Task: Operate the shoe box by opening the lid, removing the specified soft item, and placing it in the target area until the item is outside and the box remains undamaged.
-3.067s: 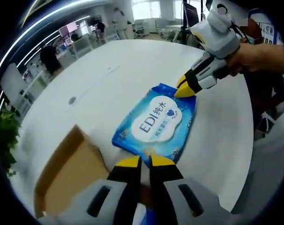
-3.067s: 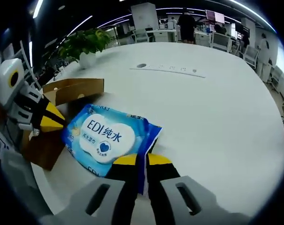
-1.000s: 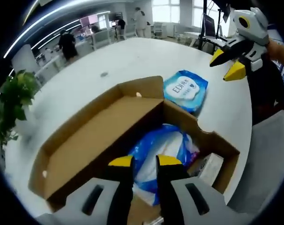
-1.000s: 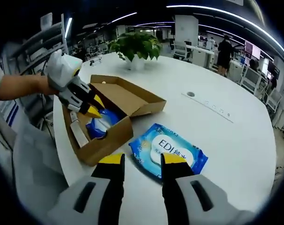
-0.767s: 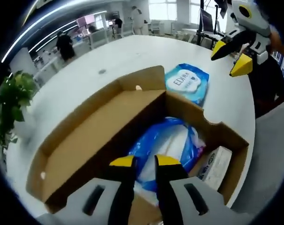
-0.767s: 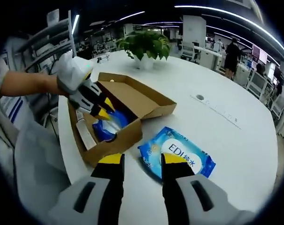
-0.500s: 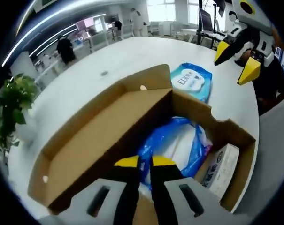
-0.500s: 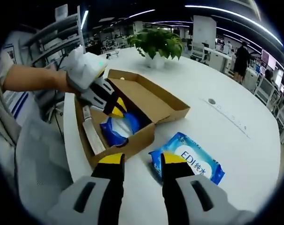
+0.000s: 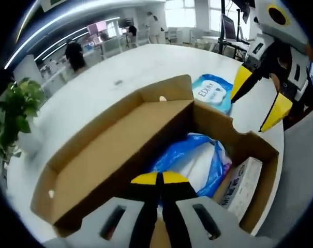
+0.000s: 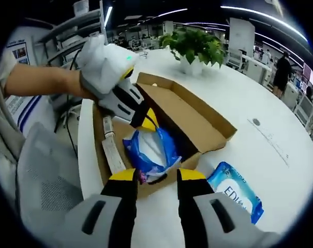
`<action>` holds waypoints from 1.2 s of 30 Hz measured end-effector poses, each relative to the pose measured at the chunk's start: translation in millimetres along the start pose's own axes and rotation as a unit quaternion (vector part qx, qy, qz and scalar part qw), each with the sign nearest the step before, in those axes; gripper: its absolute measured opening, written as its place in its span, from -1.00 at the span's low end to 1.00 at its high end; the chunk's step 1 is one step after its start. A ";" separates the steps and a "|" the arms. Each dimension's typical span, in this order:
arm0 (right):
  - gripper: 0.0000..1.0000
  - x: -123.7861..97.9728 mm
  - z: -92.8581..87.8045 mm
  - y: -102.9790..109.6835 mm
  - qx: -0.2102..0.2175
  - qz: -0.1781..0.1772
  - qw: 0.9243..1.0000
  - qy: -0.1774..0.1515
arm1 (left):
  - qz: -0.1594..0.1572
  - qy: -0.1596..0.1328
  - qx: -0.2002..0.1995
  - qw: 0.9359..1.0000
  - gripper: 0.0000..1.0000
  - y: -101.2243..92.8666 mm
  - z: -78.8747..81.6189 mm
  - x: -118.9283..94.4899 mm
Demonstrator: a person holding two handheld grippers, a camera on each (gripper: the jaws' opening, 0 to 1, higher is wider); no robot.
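Left claw (image 9: 159, 178) pinched on blue bag (image 9: 195, 163) inside open shoe box (image 9: 120, 150)
In the left gripper view the closed tips grip the bag's edge at 6 o'clock; a small white carton (image 9: 239, 183) lies at 4 o'clock, the wipes pack (image 9: 212, 92) on the white bench (image 9: 94, 98) at 1 o'clock, a plant (image 9: 11, 119) at 9. Right claw (image 10: 152, 175) hangs parted, holding nothing, over the box's near wall
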State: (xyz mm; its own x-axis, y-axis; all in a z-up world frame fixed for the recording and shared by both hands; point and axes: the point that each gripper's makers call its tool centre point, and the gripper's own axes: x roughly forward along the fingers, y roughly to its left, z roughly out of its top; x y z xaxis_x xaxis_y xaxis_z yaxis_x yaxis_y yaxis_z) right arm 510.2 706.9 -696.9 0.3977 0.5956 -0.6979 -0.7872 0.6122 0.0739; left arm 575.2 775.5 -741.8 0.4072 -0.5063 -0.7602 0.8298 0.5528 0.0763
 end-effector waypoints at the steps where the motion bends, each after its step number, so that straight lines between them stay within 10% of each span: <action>1: -0.45 3.9 1.0 2.1 -0.004 0.002 1.000 0.001 | 0.000 -0.001 -0.001 1.000 -1.00 0.2 0.1 -0.7; 36: -1.00 75.4 -9.2 26.3 -0.129 0.035 0.989 0.061 | 0.003 -0.012 -0.027 1.000 -1.00 -0.8 6.3 -10.9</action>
State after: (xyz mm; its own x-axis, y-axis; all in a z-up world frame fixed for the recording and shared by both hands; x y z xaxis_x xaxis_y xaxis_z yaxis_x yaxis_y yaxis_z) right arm 515.2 763.1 -754.1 0.2905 0.5546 -0.7798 -0.9109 0.4098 -0.0479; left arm 572.6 776.4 -729.5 0.4208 -0.5187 -0.7442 0.8065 0.5895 0.0452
